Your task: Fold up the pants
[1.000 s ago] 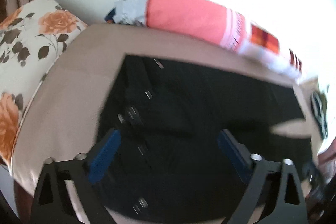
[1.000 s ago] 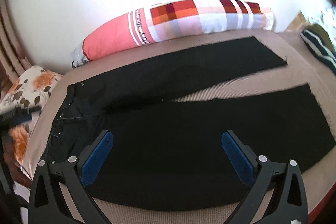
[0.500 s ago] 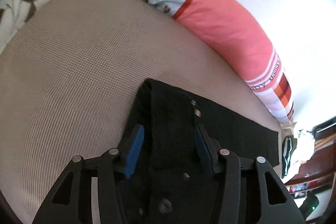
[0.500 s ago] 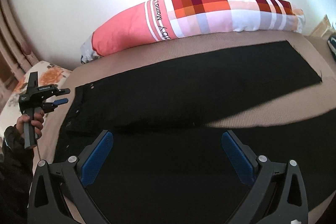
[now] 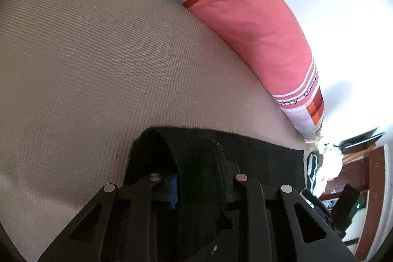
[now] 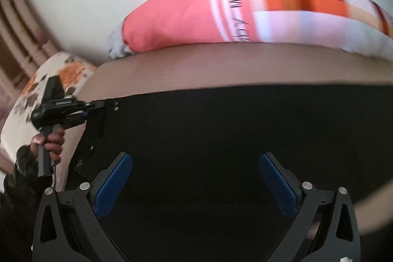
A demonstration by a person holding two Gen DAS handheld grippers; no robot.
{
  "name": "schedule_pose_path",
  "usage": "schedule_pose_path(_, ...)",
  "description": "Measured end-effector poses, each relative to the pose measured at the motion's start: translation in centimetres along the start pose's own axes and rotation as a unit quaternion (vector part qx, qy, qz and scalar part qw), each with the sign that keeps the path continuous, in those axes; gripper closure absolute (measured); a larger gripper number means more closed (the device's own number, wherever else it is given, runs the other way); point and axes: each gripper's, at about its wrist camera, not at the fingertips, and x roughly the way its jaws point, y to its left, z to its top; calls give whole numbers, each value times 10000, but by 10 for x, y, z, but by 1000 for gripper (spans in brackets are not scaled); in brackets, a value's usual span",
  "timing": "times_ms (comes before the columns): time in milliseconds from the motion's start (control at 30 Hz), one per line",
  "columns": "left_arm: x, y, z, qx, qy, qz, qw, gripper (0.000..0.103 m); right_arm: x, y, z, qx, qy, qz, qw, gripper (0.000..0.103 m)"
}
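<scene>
Left gripper (image 5: 196, 178) has just been closing — jaws now pinch the waistband corner of the black pants (image 6: 221, 129), cloth bunched between the pads. A second ago it hung wide above the waist. Pants lie flat on the tan bed (image 5: 98, 53), below the pink bolster (image 5: 250, 16). Right gripper (image 6: 196, 181) spread wide over a leg, holding nothing. Likely next — its own grasp, then the fold.

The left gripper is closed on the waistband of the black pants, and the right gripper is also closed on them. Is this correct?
Not quite. The left gripper does pinch the waistband of the black pants, its jaws having just been closing. But the right gripper is open, jaws spread wide above the cloth, as the right wrist view shows.
</scene>
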Motion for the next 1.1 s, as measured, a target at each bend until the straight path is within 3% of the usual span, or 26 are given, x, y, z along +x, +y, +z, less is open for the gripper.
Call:
schedule_pose_path(100,2,-2,1,-65,-174,-97,9998,78,26,2,27,-603,247,291,9974,0)
schedule_pose_path(167,-3,-7,-3,-8,-279,-219,9994,92,47,3,46,-1142,574,405,9910,0)
schedule_pose_path(267,-23,-28,-14,363,-500,-312,9976,95,69,4,65,-1815,982,530,9770,0)
schedule_pose_path(400,-62,-72,-38,1117,-847,-604,9883,95,91,7,90,-2553,1470,884,9515,0)
schedule_pose_path(500,-81,-93,-54,1524,-947,-621,9818,95,105,8,105,-3078,1804,1039,9284,4)
schedule_pose_path(633,-96,-102,-68,1717,-995,-534,9787,95,119,3,113,-3551,2511,1400,8895,8)
schedule_pose_path(733,-104,-103,-72,1727,-1035,-447,9785,95,126,-7,112,-3696,2828,1486,8725,18)
schedule_pose_path(833,-105,-105,-76,1704,-1038,-327,9794,95,131,-22,106,-3859,3008,1272,8628,33)
schedule_pose_path(933,-109,-104,-81,1685,-1028,-253,9800,95,133,-39,104,-3802,3072,1036,8662,41)
schedule_pose_path(1000,-108,-103,-83,1675,-1003,-218,9805,95,128,-51,101,-3780,3043,982,8688,65)
schedule_pose_path(1100,-103,-104,-82,1723,-996,-116,9799,95,120,-59,96,-3802,2830,714,8777,85)
